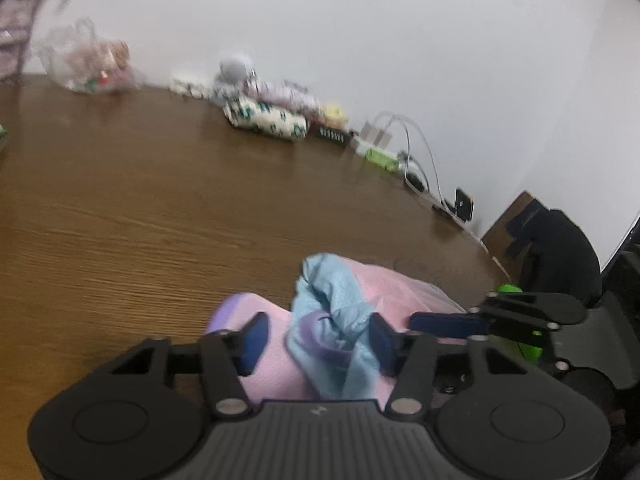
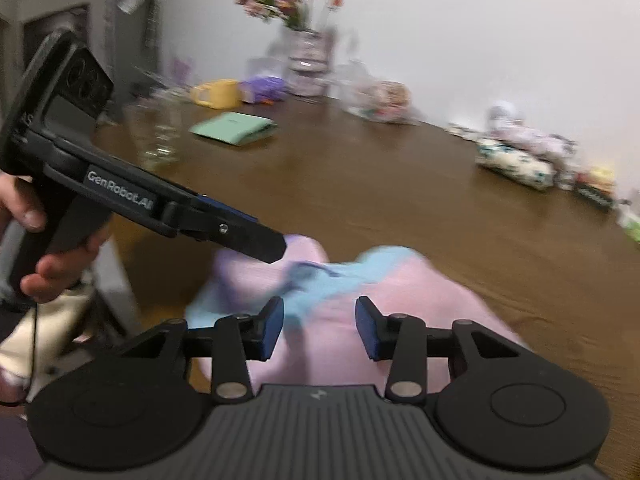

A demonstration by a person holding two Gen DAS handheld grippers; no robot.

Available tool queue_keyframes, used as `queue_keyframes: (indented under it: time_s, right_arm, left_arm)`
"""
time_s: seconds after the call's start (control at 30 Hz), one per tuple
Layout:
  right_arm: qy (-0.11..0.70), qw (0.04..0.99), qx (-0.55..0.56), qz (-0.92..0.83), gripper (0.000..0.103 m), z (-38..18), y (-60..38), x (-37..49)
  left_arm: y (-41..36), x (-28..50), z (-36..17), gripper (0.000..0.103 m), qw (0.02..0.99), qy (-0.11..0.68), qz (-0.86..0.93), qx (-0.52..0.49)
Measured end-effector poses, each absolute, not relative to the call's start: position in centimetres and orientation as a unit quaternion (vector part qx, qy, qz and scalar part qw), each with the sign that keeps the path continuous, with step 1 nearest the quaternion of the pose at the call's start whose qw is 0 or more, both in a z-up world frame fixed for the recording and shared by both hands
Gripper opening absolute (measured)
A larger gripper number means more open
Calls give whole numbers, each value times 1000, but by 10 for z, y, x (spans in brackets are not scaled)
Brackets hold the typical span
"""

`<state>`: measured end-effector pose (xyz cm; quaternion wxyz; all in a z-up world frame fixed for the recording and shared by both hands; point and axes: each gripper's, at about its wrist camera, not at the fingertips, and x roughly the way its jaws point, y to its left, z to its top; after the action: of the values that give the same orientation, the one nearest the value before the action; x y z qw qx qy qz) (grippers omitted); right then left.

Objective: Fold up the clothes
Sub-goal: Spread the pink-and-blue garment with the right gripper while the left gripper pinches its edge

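A crumpled garment (image 1: 400, 288) of pink cloth with a light blue part and purple trim lies on the wooden table (image 1: 140, 208) near its front edge. My left gripper (image 1: 318, 336) is low over it, jaws partly apart. A bunched blue fold lies between the pads and touches the right one, but is not pinched. The right gripper (image 1: 424, 322) comes in from the right, its tip on the pink cloth. In the right wrist view the right gripper (image 2: 320, 320) is open over the garment (image 2: 420, 300). The left gripper (image 2: 274, 248), held by a hand (image 2: 52, 268), touches the garment's far left.
Along the wall stand a patterned cloth roll (image 1: 264, 118), a clear bag (image 1: 92, 68), chargers with cables (image 1: 384, 136) and a chair with dark clothing (image 1: 560, 248). Farther back are a green folded item (image 2: 236, 128), a yellow mug (image 2: 216, 94), a drinking glass (image 2: 160, 136) and a flower vase (image 2: 306, 60).
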<state>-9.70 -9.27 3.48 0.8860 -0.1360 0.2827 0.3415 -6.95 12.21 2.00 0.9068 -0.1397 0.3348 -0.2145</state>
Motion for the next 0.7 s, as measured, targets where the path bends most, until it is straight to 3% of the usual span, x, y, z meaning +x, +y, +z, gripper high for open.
queue_keyframes:
  time_s: [0.03, 0.1, 0.17, 0.37, 0.43, 0.47, 0.5, 0.53, 0.57, 0.6, 0.67, 0.7]
  right_arm:
    - [284, 889, -135, 333, 41, 34, -95, -96]
    - [281, 895, -128, 323, 41, 37, -104, -101]
    - [276, 901, -120, 313, 41, 41, -112, -104]
    - [293, 894, -117, 320, 50, 36, -107, -81]
    - [302, 889, -124, 321, 41, 28, -102, -75]
    - [305, 889, -119, 319, 17, 27, -103, -74]
    - [308, 891, -108, 315, 8, 27, -106, -73]
    - [306, 894, -96, 312, 8, 30, -111, -74]
    - [296, 900, -82, 309, 8, 35, -118, -77]
    - [286, 906, -68, 306, 8, 41, -125, -80]
    - [265, 913, -42, 306, 8, 52, -140, -87]
    - [261, 915, -33, 306, 8, 56, -146, -90]
  left_arm:
    - [116, -64, 18, 37, 904, 341, -217, -138]
    - [106, -59, 13, 14, 905, 347, -218, -113]
    - [104, -60, 11, 5, 909, 347, -208, -98]
    - [136, -75, 26, 0, 932, 284, -167, -149]
    - [137, -79, 33, 0, 936, 274, -165, -143]
    - [136, -81, 36, 0, 937, 273, -167, -142]
    - [135, -83, 38, 0, 937, 271, -169, -140]
    - [135, -82, 38, 0, 933, 273, -179, -149]
    - [134, -79, 36, 12, 930, 281, -181, -156]
    - [130, -75, 34, 32, 926, 292, -182, -155]
    - [111, -70, 29, 47, 926, 312, -175, -122]
    - [100, -68, 26, 46, 927, 317, -174, -98]
